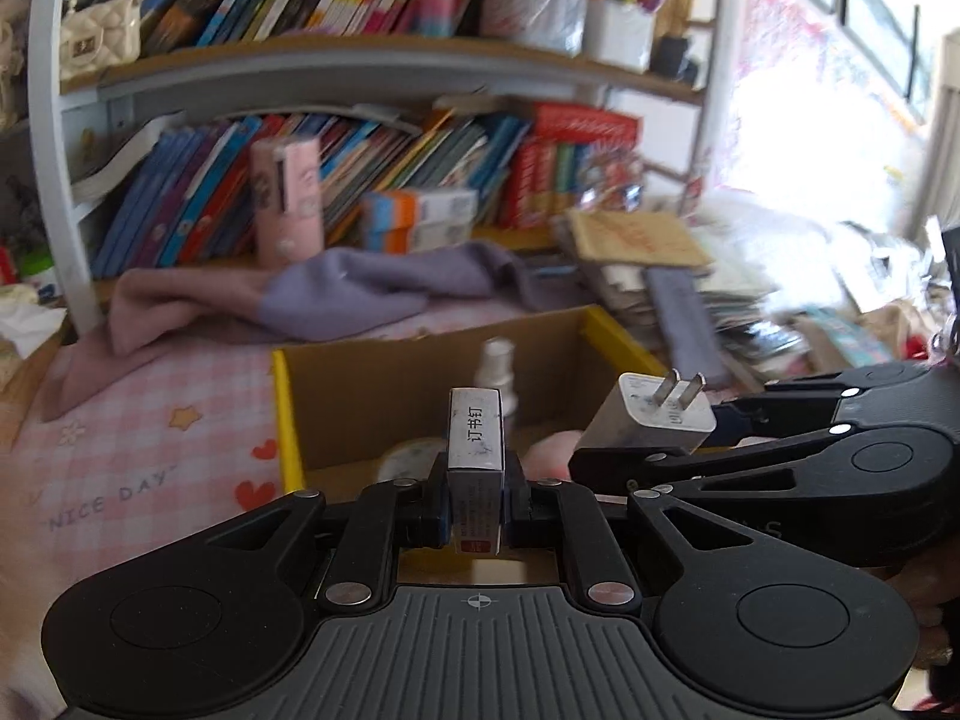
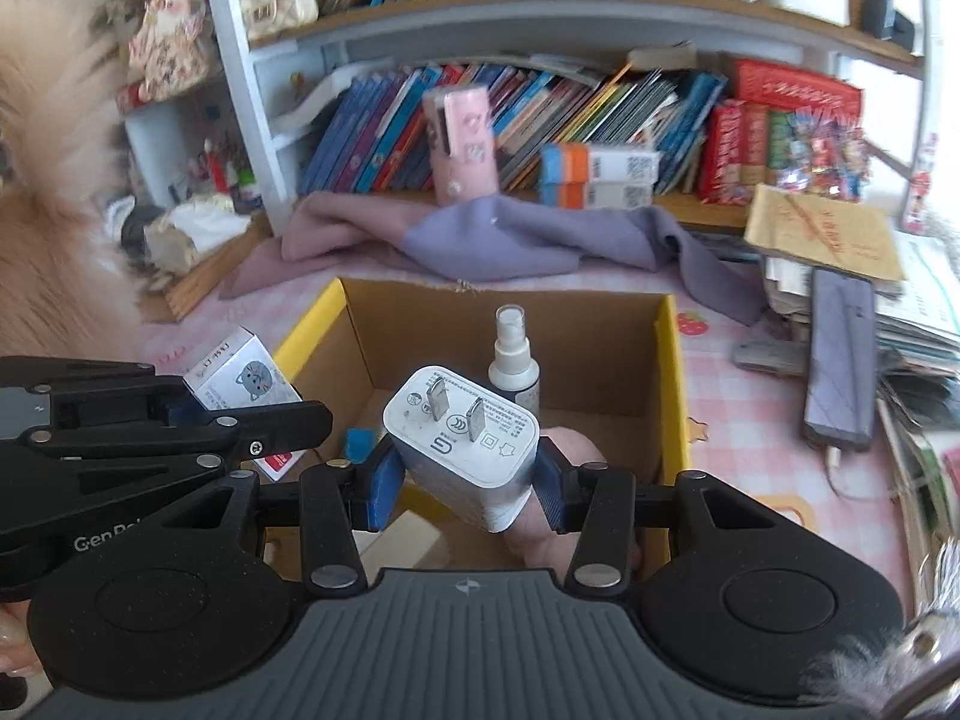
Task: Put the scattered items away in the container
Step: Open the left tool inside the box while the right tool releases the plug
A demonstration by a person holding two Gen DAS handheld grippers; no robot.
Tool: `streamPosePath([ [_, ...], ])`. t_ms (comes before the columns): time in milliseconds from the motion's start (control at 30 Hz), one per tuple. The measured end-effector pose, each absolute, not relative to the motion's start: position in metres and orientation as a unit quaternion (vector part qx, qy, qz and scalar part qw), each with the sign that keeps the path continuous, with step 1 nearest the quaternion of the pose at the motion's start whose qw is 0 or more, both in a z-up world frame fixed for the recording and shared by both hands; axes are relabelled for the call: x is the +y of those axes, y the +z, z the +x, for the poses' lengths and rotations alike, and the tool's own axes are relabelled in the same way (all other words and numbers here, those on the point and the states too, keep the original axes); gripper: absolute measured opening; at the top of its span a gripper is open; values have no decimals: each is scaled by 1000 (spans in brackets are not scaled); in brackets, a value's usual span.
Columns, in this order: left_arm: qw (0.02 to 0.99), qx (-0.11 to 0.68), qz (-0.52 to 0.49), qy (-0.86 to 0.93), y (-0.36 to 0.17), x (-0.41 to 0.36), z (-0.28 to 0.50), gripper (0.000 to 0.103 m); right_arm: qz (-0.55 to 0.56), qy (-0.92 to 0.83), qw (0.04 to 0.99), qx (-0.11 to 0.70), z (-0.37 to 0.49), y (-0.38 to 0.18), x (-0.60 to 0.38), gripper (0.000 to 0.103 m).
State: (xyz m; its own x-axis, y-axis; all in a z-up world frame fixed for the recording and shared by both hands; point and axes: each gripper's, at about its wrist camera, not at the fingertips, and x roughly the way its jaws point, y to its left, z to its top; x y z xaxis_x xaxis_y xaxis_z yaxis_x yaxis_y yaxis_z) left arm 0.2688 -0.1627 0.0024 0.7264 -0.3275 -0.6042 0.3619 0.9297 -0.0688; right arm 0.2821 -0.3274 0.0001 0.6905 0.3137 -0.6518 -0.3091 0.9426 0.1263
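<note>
Biggest thing in view is the bookshelf [image 2: 540,18] at the back, crammed with books, with a purple cloth [image 2: 510,240] bunched up on the pink checked tablecloth [image 1: 138,438] in front of it. On that cloth sits the open cardboard box [image 2: 671,372] with yellow edges, and both tools hang right over its near side. The left gripper [image 1: 474,504] is clamped tight on a small staple box [image 1: 475,450], holding it upright above the box's front edge. The right gripper [image 2: 465,480] is squeezed onto a white charger [image 2: 462,450], prongs pointing up and away, also over the box opening. Inside, a little spray bottle [image 2: 513,360] stands toward the back wall, something pink lies on the floor on the right, and there's a roll of tape [image 1: 408,459] near the front, partly hidden. Off to the right a dark phone [image 2: 840,360] lies on a stack of papers.
</note>
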Motion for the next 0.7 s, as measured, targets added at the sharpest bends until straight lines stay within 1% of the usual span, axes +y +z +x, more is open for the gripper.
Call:
streamPosePath([
  [133,926,340,38,-159,-12,-166,290,13,-15,184,903,388,310,-19,-322,44],
  [300,921,362,36,-137,-27,-168,305,13,-41,197,886,418,323,-34,-316,43],
  [400,919,370,30,-131,-33,-170,309,13,-48,202,882,423,328,-37,-315,36],
  [567,916,378,31,-126,-40,-172,313,14,-41,201,882,423,331,-40,-317,34],
  [700,918,376,30,-127,-41,-173,313,19,-23,198,886,418,330,-40,-323,34],
])
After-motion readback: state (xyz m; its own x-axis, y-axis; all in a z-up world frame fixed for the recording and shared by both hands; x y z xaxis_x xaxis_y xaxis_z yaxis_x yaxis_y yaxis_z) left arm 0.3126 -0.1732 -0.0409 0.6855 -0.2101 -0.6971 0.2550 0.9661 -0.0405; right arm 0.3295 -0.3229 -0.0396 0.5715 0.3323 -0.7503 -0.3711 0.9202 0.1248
